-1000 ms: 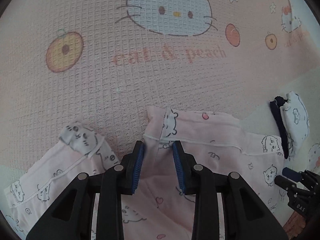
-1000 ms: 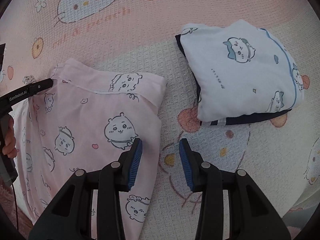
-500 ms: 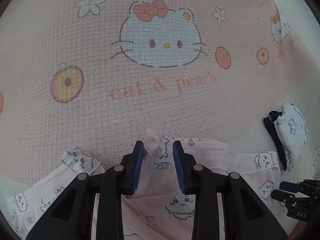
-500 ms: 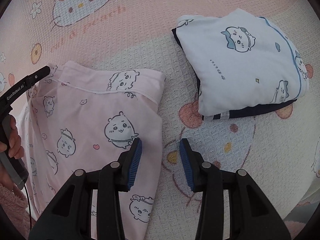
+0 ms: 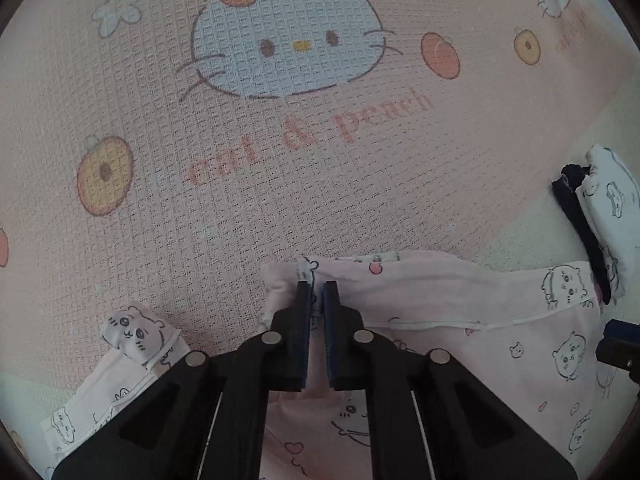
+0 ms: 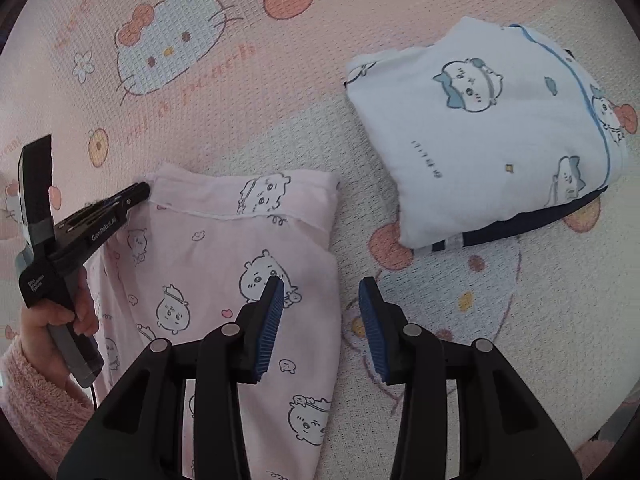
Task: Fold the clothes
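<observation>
A pink waffle-weave blanket [image 5: 224, 184] printed with cat faces and peaches covers the whole work surface and bears everything else. On it lie two bundles of clothes. The larger thing in play is the pink pyjama garment [image 6: 224, 248], spread flat and partly folded, with its top hem turned away from the cameras; a loose sleeve or leg end [image 5: 132, 332] trails off on the far side of it from the finished pile. That pile [image 6: 492, 132], a white printed piece stacked on a dark navy one, sits well apart from the pink garment, probably set aside as done.

Two grippers are at work. The left gripper [image 5: 314, 290] is clenched on the top corner of the pink garment, with a bit of hem poking up between its pads, likely so that the corner can be carried over for the next fold. The right gripper [image 6: 322, 300] hangs released above the garment's edge nearest the pile, nothing between its pads, seemingly about to take hold there. One hand [image 6: 60, 312] in a fuzzy pink sleeve holds the left tool.
</observation>
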Demonstrator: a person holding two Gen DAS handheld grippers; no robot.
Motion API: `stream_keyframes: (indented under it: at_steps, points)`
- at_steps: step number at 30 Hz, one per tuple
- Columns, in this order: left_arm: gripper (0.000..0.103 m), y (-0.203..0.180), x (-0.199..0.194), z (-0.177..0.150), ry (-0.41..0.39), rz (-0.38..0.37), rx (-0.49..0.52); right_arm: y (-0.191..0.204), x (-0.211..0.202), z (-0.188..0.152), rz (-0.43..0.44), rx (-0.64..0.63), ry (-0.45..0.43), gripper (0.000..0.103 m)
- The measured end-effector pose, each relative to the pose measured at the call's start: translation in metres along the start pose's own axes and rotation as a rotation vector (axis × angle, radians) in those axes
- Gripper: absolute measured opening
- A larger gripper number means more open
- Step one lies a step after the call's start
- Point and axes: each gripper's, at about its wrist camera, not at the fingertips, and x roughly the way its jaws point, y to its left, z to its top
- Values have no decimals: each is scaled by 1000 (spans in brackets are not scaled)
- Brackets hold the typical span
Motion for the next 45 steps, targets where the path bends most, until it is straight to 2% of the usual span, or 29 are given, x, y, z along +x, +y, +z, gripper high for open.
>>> stream_keyframes:
  at_steps: [6,8,12,14,18,20,21,22,23,24,27,33,36,40,45]
  points:
    - [4,37,-22,-10,-32,10,-66,4,5,14,-31,-1,46,40]
    - [4,48,-29,-16,-47,-20,-82,6,12,19,-17,4,76,40]
    - [4,61,-43,-29,-70,-40,-84,16,19,34,71,-11,51,41]
    - [4,61,-51,-37,-92,-63,-82,21,30,42,104,-21,67,48]
    - [4,61,-61,-45,-125,-86,-87,32,55,48,236,-62,87,53]
    - [4,62,-62,-46,-134,-93,-95,37,59,46,264,-65,62,56]
    - [4,64,-65,-47,-139,-96,-96,39,59,45,264,-71,47,51]
    - [4,63,-66,-47,-141,-90,-93,41,59,45,260,-82,46,27]
    - [4,63,-67,-48,-140,-86,-87,41,60,44,279,-85,60,11]
    - [4,63,-69,-48,-142,-82,-82,42,64,45,303,-76,79,5]
    - [4,58,-70,-48,-149,-78,-66,51,53,43,201,-118,5,4]
    - [4,36,-59,-34,-145,0,1,59,-5,38,37,-237,-162,4]
    - [4,42,-50,-30,-109,54,-22,46,-8,36,-24,-219,-135,4]
    - [4,59,-64,-40,-123,5,-83,34,-1,39,-42,-215,-103,8]
    - [4,73,-83,-66,-116,-24,-127,53,34,54,-6,-262,-37,12]
